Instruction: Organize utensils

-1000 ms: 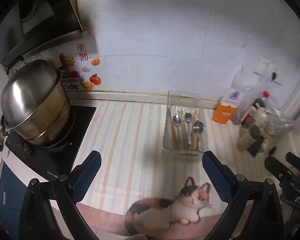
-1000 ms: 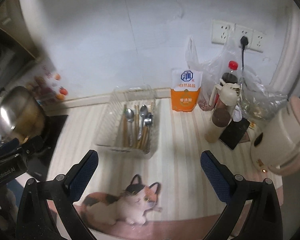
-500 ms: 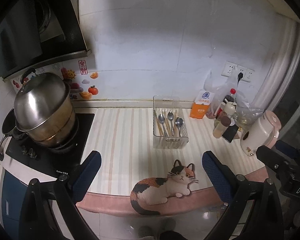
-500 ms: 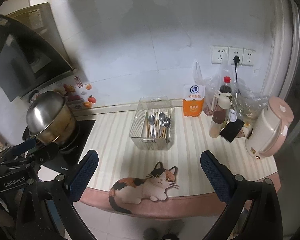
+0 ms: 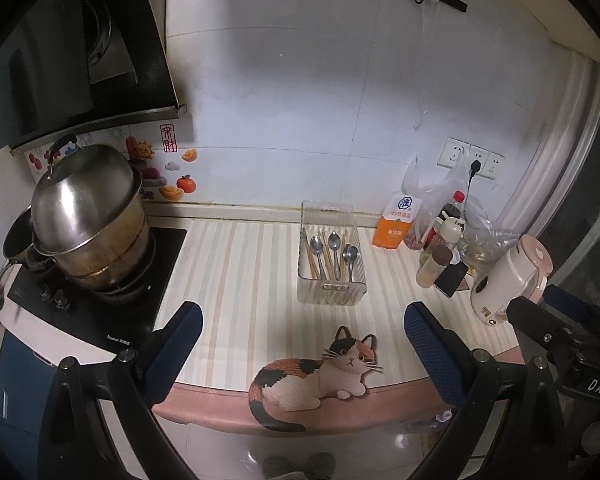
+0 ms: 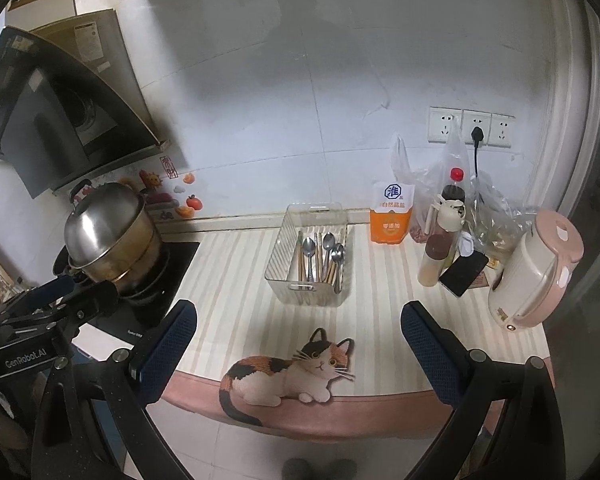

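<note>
Left hand-held gripper (image 5: pixel 300 344): jaws wide apart, nothing between them, touching nothing. Held high, off the front edge of the surface (image 5: pixel 240 280), pointing fwd and down at it; floor visible below. Seen from the right-wrist view at far left, near the stove.

L to R on the surface: black stove (image 5: pixel 100 312) w/ steel pot (image 5: pixel 88 220) under a domed lid; bare striped stretch; clear bin (image 5: pixel 331 298) roughly centre, back toward the wall. Inside the bin: spoons (image 5: pixel 334 242) and chopsticks (image 5: pixel 311 258) lying lengthwise side by side, spoon bowls toward the wall. Cat picture (image 5: pixel 320 376) at the front edge, just in front of the bin. Right of the bin: orange salt bag (image 5: pixel 394 228) against the wall, bottles, plastic bags, phone (image 5: pixel 452 278), pink-and-cream kettle (image 5: pixel 508 280) near the right end.

Right hand-held gripper (image 6: pixel 298 344): also spread wide, empty, no contact. Same pose: raised, off the front edge, aimed fwd and down toward the bin. Well apart from the utensils, like the left.
</note>
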Motion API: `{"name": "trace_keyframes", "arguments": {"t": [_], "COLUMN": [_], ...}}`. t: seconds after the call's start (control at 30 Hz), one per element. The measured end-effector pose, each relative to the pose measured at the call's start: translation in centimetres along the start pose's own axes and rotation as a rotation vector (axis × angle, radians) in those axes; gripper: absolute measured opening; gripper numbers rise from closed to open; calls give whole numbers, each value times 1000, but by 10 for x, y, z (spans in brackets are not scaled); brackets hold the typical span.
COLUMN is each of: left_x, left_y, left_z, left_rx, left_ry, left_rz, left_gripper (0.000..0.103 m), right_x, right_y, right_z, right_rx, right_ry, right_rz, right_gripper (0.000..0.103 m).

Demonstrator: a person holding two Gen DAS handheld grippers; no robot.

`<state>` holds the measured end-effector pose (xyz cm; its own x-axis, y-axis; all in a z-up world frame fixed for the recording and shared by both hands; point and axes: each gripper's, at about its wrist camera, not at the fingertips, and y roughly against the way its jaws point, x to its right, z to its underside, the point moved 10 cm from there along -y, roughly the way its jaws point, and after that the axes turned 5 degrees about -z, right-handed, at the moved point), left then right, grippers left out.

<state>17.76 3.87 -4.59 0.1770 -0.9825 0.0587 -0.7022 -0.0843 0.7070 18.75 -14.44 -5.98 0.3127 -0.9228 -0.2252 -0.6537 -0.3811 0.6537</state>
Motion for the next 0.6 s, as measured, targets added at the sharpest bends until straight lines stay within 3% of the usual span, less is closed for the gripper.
{"name": "trace_keyframes", "arguments": {"t": [0.6], "left_x": [11], "left_y": [-7], "left_z": [1], "left_rx": [-19], "left_ry": [10], "left_rz": [1], "left_gripper": [103], "right_x": [6], "right_y": [-10], "right_z": [-8], "right_rx": [-24], "right_ry": [32], "right_rz": [-23], "right_gripper": [103]}}
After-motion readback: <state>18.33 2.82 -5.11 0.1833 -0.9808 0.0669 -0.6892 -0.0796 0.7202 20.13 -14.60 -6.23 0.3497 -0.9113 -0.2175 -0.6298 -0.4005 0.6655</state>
